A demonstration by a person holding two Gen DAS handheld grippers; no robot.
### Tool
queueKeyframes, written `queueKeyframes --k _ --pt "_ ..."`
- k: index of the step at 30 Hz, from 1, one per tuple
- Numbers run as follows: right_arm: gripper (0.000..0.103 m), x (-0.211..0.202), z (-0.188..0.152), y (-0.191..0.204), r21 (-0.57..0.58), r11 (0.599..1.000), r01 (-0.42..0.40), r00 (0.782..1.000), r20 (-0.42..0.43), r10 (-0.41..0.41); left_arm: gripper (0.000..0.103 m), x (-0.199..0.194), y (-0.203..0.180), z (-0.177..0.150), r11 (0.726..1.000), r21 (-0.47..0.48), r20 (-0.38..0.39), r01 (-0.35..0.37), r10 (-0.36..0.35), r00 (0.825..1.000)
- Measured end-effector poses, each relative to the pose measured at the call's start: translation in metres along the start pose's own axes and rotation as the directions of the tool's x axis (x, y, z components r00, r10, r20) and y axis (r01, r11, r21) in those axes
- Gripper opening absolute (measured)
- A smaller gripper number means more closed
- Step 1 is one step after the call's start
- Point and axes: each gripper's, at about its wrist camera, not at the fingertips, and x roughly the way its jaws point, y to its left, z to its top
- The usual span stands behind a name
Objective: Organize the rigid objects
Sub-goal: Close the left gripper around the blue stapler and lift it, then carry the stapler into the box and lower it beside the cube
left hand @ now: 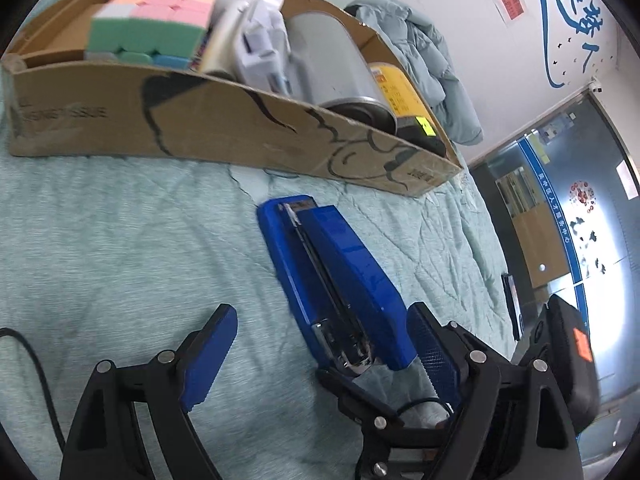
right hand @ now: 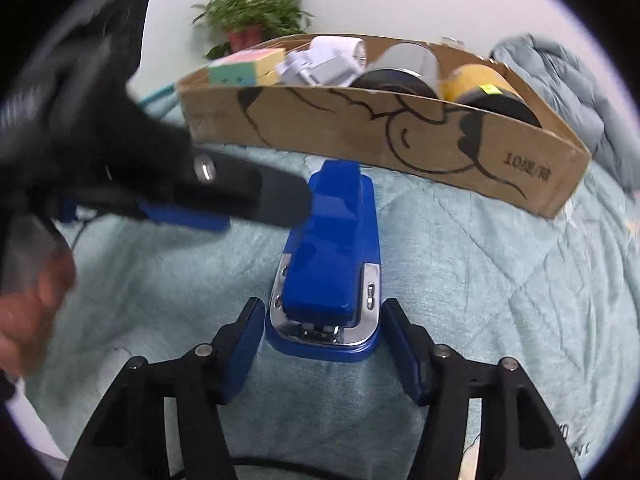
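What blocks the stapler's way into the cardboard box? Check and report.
Nothing visible lies on the bedspread between the stapler and the cardboard box. The box's near wall must be cleared, and the cube, white device, metal can and yellow can already fill most of it.

Quilted teal bed cover (right hand: pixel 500 280): blue stapler (right hand: pixel 332 256), cardboard box (right hand: pixel 400 144), grey-blue jacket (right hand: pixel 568 80).

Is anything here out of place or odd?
Yes: the blue stapler lies alone on the green quilt, outside the cardboard box that holds the other objects.
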Motion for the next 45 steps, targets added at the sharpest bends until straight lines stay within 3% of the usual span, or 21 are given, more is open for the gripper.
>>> queueKeyframes --k 4,7,11,17,26,28,29,30,38,45 --pt "0.056 -0.002 0.005 -0.012 0.132 0.988 -0.084 0.996 -0.010 0.086 0.085 0.009 -0.004 0.003 1.000 0.000 -0.010 0.020 -0.020 1.000" --pt "0.056 0.000 0.009 -0.020 0.261 0.945 -0.195 0.978 -0.021 0.207 0.079 0.019 -0.007 0.003 1.000 -0.007 -0.037 0.019 -0.019 0.999" --pt "0.056 0.000 0.012 -0.014 0.283 0.934 -0.219 0.972 -0.025 0.235 0.070 0.024 -0.008 0.000 1.000 0.003 -0.048 0.018 -0.018 0.999" --pt "0.056 0.004 0.011 -0.013 0.338 0.896 -0.289 0.949 -0.022 0.315 0.066 0.017 -0.010 -0.003 1.000 0.026 -0.030 -0.015 0.016 0.999" --pt "0.054 0.002 0.017 0.004 0.302 0.891 -0.340 0.933 -0.014 0.360 0.058 -0.015 -0.008 -0.005 0.997 0.048 0.035 -0.057 0.056 0.998" --pt "0.054 0.001 0.017 0.008 0.287 0.895 -0.341 0.933 -0.016 0.361 0.050 -0.022 -0.008 -0.006 0.997 0.051 0.047 -0.054 0.051 0.998" --pt "0.047 0.001 0.018 0.010 0.280 0.897 -0.342 0.933 -0.017 0.360 0.048 -0.027 -0.009 -0.005 0.996 0.058 0.054 -0.060 0.057 0.997" --pt "0.043 -0.003 0.018 0.012 0.262 0.898 -0.354 0.930 -0.005 0.368 0.048 -0.030 -0.009 -0.005 0.996 0.063 0.055 -0.064 0.060 0.997" --pt "0.043 -0.011 0.035 0.021 0.204 0.905 -0.373 0.925 0.000 0.381 0.048 -0.054 -0.004 0.000 0.998 0.032 0.108 -0.052 0.048 0.993" --pt "0.043 -0.033 0.059 0.033 0.082 0.929 -0.362 0.932 0.052 0.359 0.048 -0.098 -0.016 0.017 0.998 0.039 0.208 -0.040 0.031 0.978"
